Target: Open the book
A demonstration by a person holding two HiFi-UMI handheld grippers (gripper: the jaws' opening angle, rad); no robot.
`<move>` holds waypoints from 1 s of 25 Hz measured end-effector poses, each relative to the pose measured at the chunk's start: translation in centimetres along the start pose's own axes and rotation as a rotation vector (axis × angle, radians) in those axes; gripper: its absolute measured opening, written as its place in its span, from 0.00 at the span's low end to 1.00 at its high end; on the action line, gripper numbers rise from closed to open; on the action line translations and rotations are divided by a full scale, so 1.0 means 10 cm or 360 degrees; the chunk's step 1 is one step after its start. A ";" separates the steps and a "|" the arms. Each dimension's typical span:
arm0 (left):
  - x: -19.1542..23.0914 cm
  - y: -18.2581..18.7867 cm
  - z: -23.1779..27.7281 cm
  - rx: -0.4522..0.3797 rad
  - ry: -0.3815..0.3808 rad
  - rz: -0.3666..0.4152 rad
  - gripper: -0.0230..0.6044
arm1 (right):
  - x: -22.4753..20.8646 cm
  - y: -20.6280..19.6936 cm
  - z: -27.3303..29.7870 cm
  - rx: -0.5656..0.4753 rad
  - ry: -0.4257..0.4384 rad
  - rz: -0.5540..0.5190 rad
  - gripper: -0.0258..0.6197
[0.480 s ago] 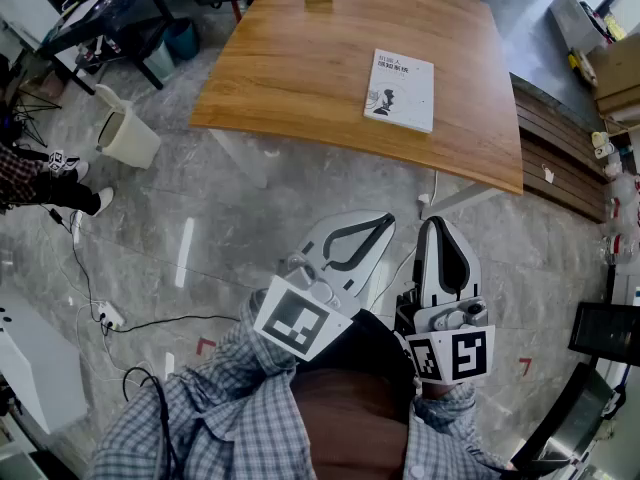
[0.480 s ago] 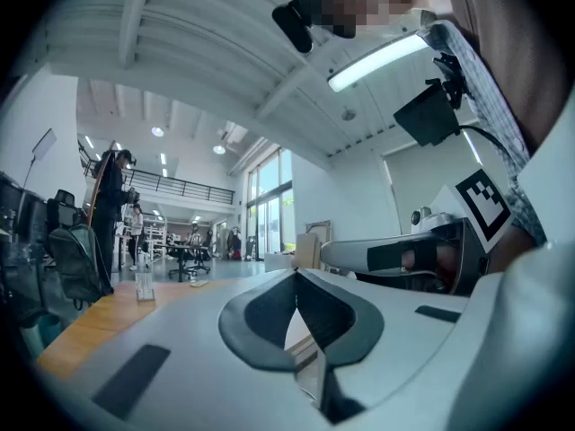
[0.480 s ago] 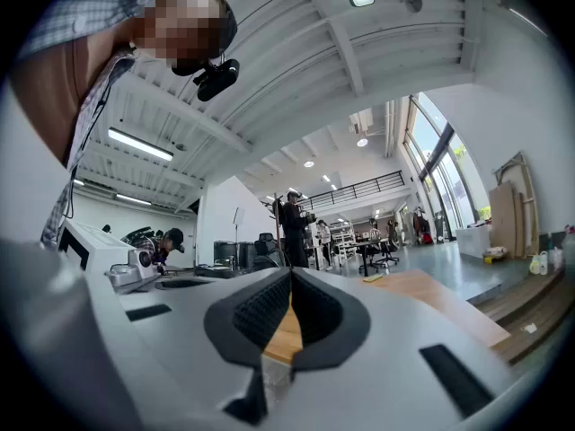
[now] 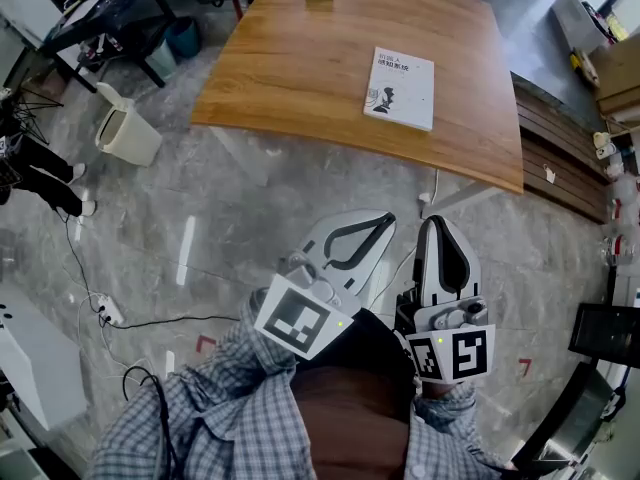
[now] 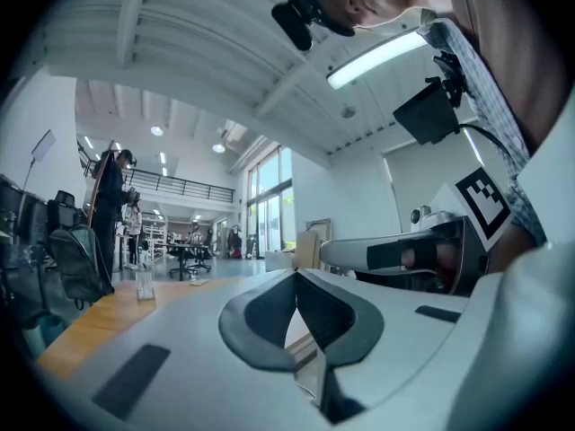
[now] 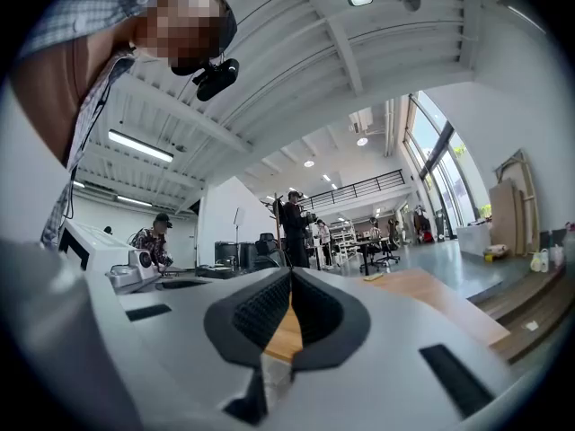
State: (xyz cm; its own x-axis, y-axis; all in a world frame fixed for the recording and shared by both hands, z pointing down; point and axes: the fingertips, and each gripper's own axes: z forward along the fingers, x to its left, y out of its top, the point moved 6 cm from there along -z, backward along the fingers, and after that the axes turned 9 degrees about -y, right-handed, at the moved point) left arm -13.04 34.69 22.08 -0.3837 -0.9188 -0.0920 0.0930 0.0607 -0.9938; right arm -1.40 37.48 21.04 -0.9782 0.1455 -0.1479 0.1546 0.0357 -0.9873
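Bystander's legs [image 4: 42,168] shifted left; left gripper [image 4: 384,220], right gripper [image 4: 437,224] closed, empty; book [image 4: 400,89] shut; bin [image 4: 127,134] contents unclear

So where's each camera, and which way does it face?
Head view: on the person's head, steeply down at table, closed book, sleeves, left gripper, right gripper.
Left gripper view: on the left gripper, level along its shut jaws; right gripper alongside.
Right gripper view: on the right gripper, level along its shut jaws; left gripper alongside.
Shared: all see the table.
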 end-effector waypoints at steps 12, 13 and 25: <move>-0.14 0.08 0.09 -0.0034 0.0118 -0.0033 0.05 | -0.24 0.05 -0.11 0.0008 0.0044 0.0029 0.07; -0.17 0.08 0.12 -0.0040 0.0129 -0.0035 0.05 | -0.29 0.05 -0.14 0.0007 0.0042 0.0032 0.07; -0.40 0.08 0.36 -0.0078 0.0208 -0.0066 0.05 | -0.62 0.03 -0.28 0.0027 0.0069 0.0041 0.07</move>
State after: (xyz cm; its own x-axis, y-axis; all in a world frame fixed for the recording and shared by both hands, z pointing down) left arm -8.13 37.04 21.88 -0.5028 -0.8627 -0.0548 0.0308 0.0455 -0.9985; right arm 5.07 39.39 21.82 -0.9670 0.1889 -0.1709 0.1767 0.0144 -0.9842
